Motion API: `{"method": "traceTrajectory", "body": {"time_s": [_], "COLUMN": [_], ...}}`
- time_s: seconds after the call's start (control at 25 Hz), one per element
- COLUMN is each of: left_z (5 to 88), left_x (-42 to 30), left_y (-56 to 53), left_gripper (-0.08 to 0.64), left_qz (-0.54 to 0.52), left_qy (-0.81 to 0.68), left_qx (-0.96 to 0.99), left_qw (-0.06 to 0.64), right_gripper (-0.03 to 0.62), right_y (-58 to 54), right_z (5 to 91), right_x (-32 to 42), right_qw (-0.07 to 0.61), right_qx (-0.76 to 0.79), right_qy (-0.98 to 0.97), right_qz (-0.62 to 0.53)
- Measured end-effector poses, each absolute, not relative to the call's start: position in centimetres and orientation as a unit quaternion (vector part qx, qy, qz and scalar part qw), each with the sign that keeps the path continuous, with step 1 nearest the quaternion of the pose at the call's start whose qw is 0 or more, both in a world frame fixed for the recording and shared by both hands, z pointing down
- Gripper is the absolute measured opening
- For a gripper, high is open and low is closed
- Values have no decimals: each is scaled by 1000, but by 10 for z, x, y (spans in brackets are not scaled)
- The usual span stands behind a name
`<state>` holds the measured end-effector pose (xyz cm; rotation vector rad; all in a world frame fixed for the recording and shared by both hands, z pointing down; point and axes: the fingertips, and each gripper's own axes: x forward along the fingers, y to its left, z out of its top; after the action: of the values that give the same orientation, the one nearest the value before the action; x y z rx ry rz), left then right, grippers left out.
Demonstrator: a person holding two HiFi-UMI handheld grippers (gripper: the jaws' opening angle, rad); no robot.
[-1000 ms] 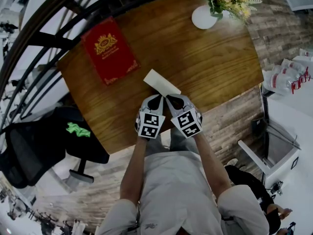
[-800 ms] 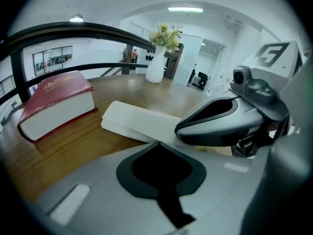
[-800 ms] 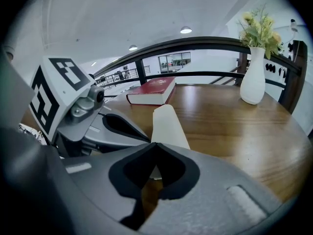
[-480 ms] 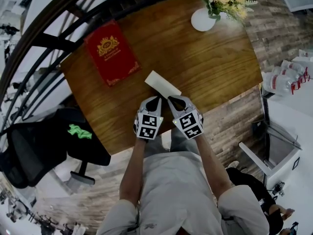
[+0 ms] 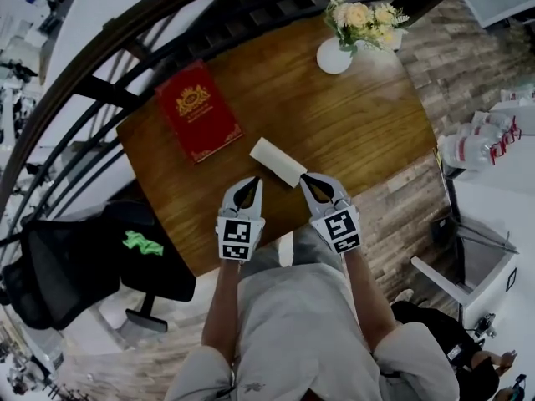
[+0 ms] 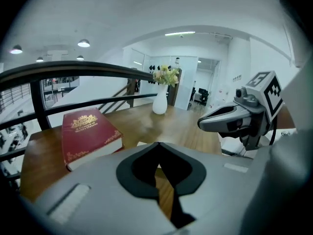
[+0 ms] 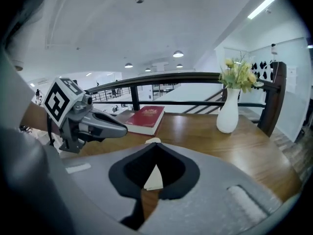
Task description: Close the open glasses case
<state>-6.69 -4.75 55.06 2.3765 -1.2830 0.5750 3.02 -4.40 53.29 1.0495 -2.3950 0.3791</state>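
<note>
The left tongs (image 5: 250, 184) and right tongs (image 5: 307, 179) are hovering pinched together, gripping nothing, just beside the glasses case (image 5: 277, 160) lying on the counter (image 5: 359, 124). The head view is showing its whole length; the gripper views are catching only slivers.

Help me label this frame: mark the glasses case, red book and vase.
glasses case (image 5: 278, 161), head view, middle of its top
red book (image 5: 199, 112), head view, centre of cover
vase (image 5: 334, 57), head view, white body
</note>
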Motion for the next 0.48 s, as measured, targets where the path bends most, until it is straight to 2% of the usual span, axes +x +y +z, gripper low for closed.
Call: {"method": "traceTrajectory", "body": {"time_s": [0.24,0.48], "left_z": [494,453], "left_x": [-77,-78], "left_y": [-47,-43], "left_gripper": [20,20], "left_qz": [158,132], "left_qy": [-474,-473], "left_qx": [854,866], "left_qw": [141,96], "right_gripper": [2,2], "right_y": [-47,-41], "right_z": [467,430], "right_x": [48,54], "right_qw": [183,161], "right_qx": [447,473], "right_qy": [-873,-865], "right_qz": [68,38]}}
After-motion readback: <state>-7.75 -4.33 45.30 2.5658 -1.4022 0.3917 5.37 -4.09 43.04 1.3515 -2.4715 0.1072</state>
